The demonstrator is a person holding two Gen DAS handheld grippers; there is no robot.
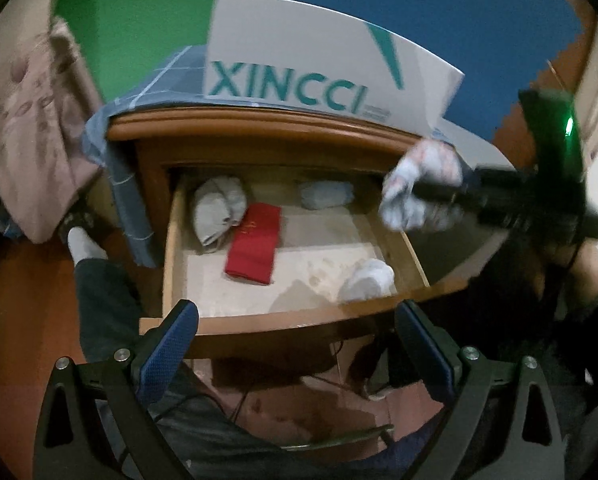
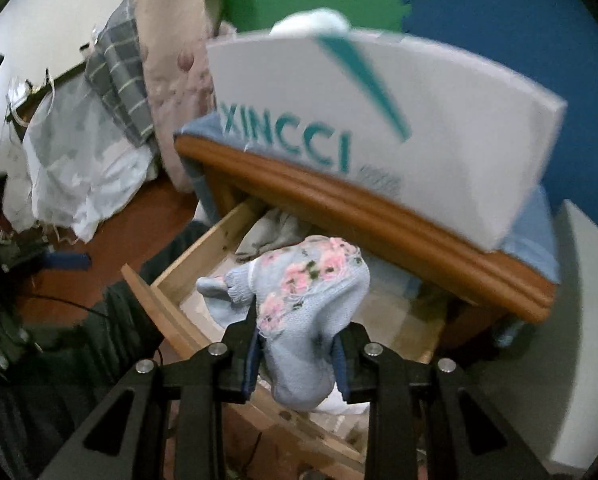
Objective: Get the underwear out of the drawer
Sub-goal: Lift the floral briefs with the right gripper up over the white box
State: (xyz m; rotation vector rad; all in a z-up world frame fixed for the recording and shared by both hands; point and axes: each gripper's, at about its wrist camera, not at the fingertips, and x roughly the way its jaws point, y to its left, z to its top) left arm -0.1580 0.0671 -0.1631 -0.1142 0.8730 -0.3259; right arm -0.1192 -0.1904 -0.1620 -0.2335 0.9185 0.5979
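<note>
The right gripper [image 2: 295, 352] is closed on the underwear [image 2: 307, 304], a pale blue knitted piece with pink flowers. Its two pads press the cloth from both sides, and the bundle bulges out above and below them. The underwear is lifted clear of the drawer [image 2: 203, 236], above its open box and in front of the nightstand's wooden top edge [image 2: 339, 200]. In the left wrist view the same bundle [image 1: 423, 192] shows blurred at the drawer's right rear corner, at the tip of the dark right gripper [image 1: 451, 194].

The left gripper [image 1: 295, 356] is held wide with nothing between its blue pads, just in front of the drawer's front board [image 1: 259, 322].

The drawer stands pulled out. Inside it, a red folded cloth [image 1: 253, 248] lies near the middle, a grey bundle [image 1: 217, 210] is just to the left of it at the drawer's back left, a pale blue roll [image 1: 325, 196] sits at the back wall, and a white bundle [image 1: 369, 280] rests at the drawer's front right corner.

On top of the nightstand, above the drawer, stands a white box [image 1: 319, 60] with teal lettering, set on a blue checked cloth [image 1: 167, 80] that hangs down the nightstand's left side. A person's dark trouser leg and white sock [image 1: 85, 246] are to the left of the drawer, on the wooden floor.
</note>
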